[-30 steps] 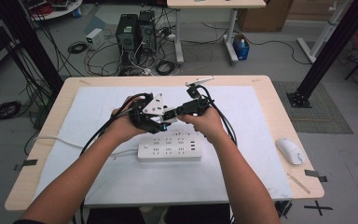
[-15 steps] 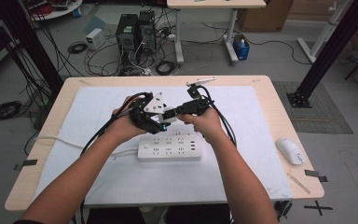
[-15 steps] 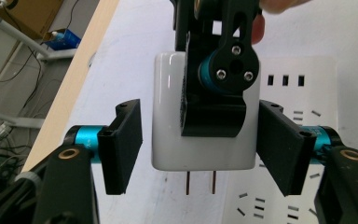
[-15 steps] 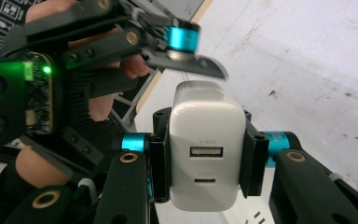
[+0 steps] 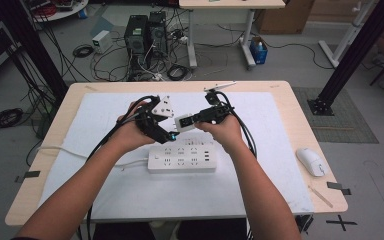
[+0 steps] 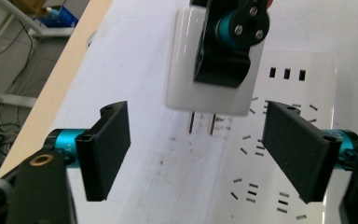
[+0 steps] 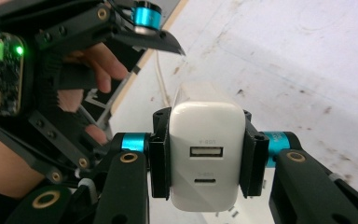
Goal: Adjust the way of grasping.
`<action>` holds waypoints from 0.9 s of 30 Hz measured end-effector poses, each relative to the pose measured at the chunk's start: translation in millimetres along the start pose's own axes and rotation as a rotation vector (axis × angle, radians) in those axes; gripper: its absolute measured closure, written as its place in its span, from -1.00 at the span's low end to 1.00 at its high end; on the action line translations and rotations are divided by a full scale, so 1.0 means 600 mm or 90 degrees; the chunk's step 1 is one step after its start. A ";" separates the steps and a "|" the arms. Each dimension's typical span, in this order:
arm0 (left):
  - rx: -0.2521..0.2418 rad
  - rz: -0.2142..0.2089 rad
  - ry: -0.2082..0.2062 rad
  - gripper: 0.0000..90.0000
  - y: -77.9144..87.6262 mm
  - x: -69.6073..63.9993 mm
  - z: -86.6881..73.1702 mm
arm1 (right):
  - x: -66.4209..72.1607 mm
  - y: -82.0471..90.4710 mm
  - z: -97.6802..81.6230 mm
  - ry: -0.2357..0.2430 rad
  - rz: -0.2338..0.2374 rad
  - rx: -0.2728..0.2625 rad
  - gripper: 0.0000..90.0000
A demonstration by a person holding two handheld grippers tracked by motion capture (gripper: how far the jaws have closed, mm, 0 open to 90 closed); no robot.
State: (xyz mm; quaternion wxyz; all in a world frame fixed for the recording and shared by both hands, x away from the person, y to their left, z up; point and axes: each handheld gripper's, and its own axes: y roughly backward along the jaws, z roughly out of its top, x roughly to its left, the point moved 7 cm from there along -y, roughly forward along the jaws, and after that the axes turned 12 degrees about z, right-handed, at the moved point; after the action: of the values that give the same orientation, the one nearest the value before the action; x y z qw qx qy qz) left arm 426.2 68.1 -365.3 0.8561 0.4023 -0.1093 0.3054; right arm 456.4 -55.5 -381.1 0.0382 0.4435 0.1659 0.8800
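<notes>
Right claw (image 7: pixel 205 156) clamps a glossy, rounded white charger (image 7: pixel 205 158) (smooth plastic).

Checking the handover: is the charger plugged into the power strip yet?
Out. The charger hangs above the power strip, prongs bare, clamped in the right gripper.

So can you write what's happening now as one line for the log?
right tool: shut on charger | left tool: open, jaws just opening, nothing gripped | charger above power strip | prongs not in
</notes>
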 end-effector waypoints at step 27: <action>0.217 -0.084 0.013 -0.72 0.029 0.053 -0.093 | 0.028 0.055 0.009 0.140 -0.169 0.126 0.38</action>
State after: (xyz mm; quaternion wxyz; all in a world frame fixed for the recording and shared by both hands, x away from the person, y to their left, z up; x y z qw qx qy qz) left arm 437.2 132.5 -377.1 0.7948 0.5447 -0.0206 0.2670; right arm 453.4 -81.7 -354.3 0.0916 0.3207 0.3116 0.8898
